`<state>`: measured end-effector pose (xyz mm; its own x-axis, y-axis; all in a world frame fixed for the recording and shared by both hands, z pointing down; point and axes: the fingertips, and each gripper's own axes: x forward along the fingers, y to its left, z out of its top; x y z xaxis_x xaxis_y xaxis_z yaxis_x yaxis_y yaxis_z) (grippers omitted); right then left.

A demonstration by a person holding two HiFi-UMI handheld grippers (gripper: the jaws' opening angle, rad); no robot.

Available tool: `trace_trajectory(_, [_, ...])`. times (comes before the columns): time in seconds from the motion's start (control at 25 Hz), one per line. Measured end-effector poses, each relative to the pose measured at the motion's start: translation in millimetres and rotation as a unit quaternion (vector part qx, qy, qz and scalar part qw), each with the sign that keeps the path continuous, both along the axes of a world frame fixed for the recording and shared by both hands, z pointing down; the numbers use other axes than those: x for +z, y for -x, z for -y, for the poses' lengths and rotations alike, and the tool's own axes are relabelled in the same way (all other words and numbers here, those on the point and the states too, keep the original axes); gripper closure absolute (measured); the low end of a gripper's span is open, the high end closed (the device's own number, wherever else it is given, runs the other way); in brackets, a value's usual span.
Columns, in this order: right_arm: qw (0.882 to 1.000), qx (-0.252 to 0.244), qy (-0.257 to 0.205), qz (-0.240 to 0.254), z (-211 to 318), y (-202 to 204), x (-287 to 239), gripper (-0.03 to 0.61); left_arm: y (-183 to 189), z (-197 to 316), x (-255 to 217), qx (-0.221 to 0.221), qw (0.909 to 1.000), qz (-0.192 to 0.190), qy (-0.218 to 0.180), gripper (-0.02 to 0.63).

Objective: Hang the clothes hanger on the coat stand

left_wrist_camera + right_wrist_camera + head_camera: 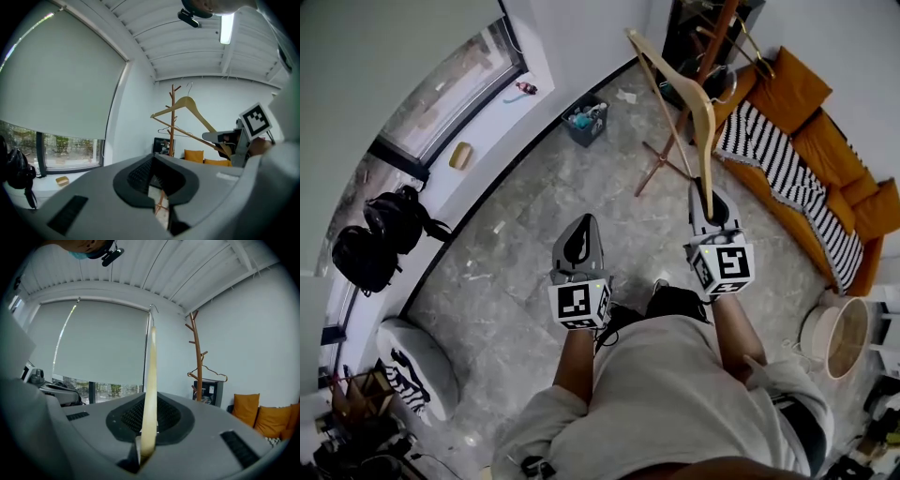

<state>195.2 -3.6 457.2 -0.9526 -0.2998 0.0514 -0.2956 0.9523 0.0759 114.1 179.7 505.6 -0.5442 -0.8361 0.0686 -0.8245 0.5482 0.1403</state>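
A pale wooden clothes hanger [703,122] stands up from my right gripper [709,195], which is shut on the lower end of one of its arms. In the right gripper view the hanger [150,380] rises edge-on between the pads, its metal hook at the top. The brown wooden coat stand [712,47] is ahead and slightly right, beside the sofa, with a thin wire hanger [208,373] on one peg. From the left gripper view the hanger [187,104] overlaps the stand [173,117]. My left gripper [579,225] hangs lower left of the hanger, shut and with nothing in it.
An orange sofa [825,141] with a striped blanket [778,159] runs along the right. A dark bin [586,122] sits by the window wall, black backpacks [380,234] at left, a white pouf [412,366] at lower left, a round white basket [839,337] at right.
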Motion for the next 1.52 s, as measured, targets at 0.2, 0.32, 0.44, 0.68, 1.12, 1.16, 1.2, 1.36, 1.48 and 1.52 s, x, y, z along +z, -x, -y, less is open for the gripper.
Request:
trace_trajectory(0.2, [1.000, -0.008, 0.003, -0.009, -16.3, 25.2, 8.3, 0.560, 20.8, -24.1, 11.2, -0.013, 0.9998, -0.011, 0.006, 0.604])
trace_trajectory(0.32, [1.000, -0.009, 0.002, -0.006, -9.1, 41.2, 9.5, 0.560, 37.0, -16.0, 12.9, -0.013, 0.9999, -0.007, 0.005, 0.604])
trace_trajectory(0.44, [1.000, -0.007, 0.011, 0.001, 8.4, 60.7, 8.2, 0.560, 54.7, 2.2, 10.9, -0.005, 0.9999, -0.001, 0.010, 0.604])
trace_trajectory(0.68, [1.000, -0.020, 0.011, 0.015, 48.0, 116.7, -1.1, 0.560, 113.5, 50.8, -5.8, 0.003, 0.9997, 0.019, 0.017, 0.604])
trace_trajectory(1.12, [0.998, -0.016, 0.042, 0.050, 132.5, 185.0, -18.8, 0.560, 184.0, 180.0, -20.6, 0.059, 0.9972, 0.024, 0.041, 0.604])
trace_trajectory(1.16, [0.997, -0.014, 0.046, 0.054, 140.6, 187.8, -20.3, 0.560, 188.7, 191.3, -22.0, 0.063, 0.9970, 0.025, 0.038, 0.604])
trace_trajectory(1.2, [0.997, -0.012, 0.048, 0.056, 148.1, 190.7, -20.9, 0.560, 193.1, 201.6, -23.5, 0.065, 0.9969, 0.026, 0.036, 0.604])
trace_trajectory(1.36, [0.997, -0.004, 0.050, 0.054, 169.3, 203.9, -17.3, 0.560, 204.5, 232.6, -25.4, 0.081, 0.9957, 0.031, 0.033, 0.604])
trace_trajectory(1.48, [0.997, 0.004, 0.050, 0.053, 179.2, 215.5, -16.8, 0.560, 213.5, 249.5, -23.9, 0.100, 0.9938, 0.035, 0.034, 0.604])
trace_trajectory(1.52, [0.997, 0.008, 0.048, 0.051, 182.3, 220.6, -17.1, 0.560, 219.0, 254.3, -23.2, 0.105, 0.9933, 0.035, 0.033, 0.604])
